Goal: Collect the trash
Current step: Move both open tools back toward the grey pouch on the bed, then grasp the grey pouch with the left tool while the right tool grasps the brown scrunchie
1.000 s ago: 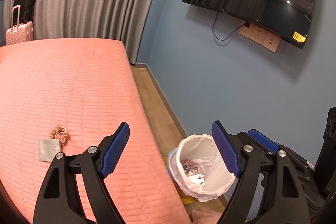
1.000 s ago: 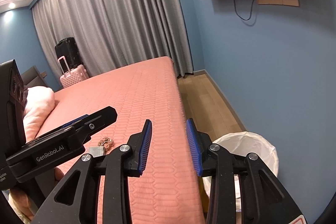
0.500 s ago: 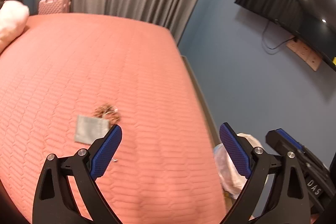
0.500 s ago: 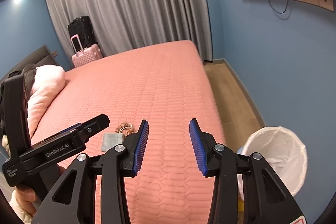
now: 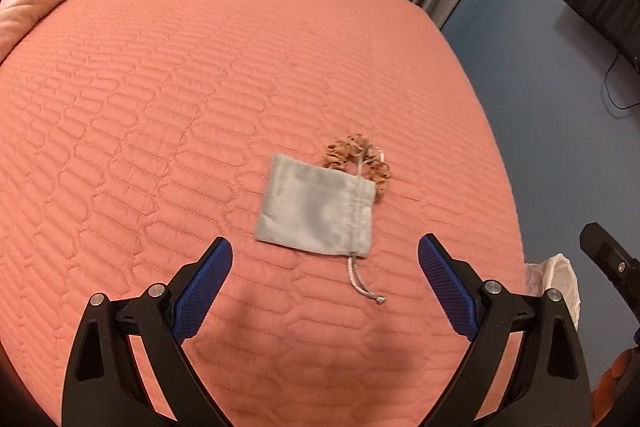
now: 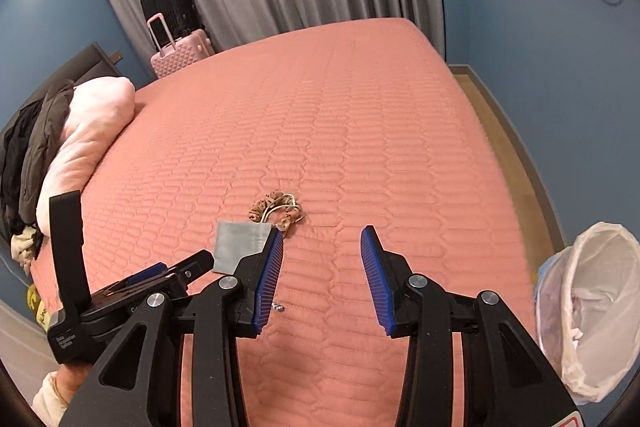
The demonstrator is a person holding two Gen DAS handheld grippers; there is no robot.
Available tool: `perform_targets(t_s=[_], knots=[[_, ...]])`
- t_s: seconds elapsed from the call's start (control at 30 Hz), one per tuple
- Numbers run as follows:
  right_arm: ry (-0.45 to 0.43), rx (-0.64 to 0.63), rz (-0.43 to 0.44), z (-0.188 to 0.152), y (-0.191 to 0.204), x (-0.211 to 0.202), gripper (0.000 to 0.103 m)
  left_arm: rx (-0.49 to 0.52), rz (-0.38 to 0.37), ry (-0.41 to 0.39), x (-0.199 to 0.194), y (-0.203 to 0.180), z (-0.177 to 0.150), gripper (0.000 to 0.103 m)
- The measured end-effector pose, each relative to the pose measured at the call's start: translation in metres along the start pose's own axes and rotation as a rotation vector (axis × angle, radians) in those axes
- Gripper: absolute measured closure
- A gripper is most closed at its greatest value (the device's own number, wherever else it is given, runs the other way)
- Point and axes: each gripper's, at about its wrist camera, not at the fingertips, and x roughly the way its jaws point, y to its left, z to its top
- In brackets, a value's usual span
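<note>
A: Left wrist view: my left gripper point(image 5: 324, 263) gapes wide, nothing grasped, above the grey pouch point(image 5: 316, 209) lying flat beside the scrunchie point(image 5: 360, 159).

B: Right wrist view: my right gripper point(image 6: 322, 263) is parted, empty. Bin point(image 6: 592, 307) stands at the bedside. I'd pinch the pouch's edge.

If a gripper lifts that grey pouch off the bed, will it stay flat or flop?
The pouch lies flat and limp on the bed, so it is probably soft cloth that droops. It looks thin, so likely light. Its cord trails loose and may dangle.
</note>
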Motion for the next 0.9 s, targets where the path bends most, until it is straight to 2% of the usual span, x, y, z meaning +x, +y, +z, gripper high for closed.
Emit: perform_targets(t_s=[0.13,0.33,0.47,0.6,0.67,0.7,0.77,0.9], knots=[[0.057,0.011,0.008,0.003,0.007,0.050,0.063,-0.006,0.016,0.033,0.025,0.017,0.006,0.013],[0.130,0.042,0.021,0.009,0.011,0.114,0.063,-0.026,0.001,0.070,0.056,0.031,0.015,0.014],[0.177,0.057,0.046,0.013,0.013,0.150,0.063,-0.032,-0.026,0.091,0.072,0.035,0.016,0.022],[0.226,0.046,0.055,0.012,0.015,0.181,0.066,0.004,-0.042,0.083,0.075,0.034,0.016,0.028],[0.250,0.045,0.072,0.010,0.015,0.193,0.068,0.016,-0.053,0.079,0.076,0.033,0.015,0.036],[0.258,0.046,0.089,0.009,0.015,0.197,0.072,0.023,-0.057,0.078,0.075,0.034,0.015,0.038],[0.269,0.038,0.118,0.007,0.017,0.204,0.076,0.033,-0.068,0.077,0.075,0.036,0.014,0.051],[0.274,0.021,0.132,0.005,0.021,0.204,0.091,0.048,-0.083,0.082,0.077,0.035,0.015,0.073]])
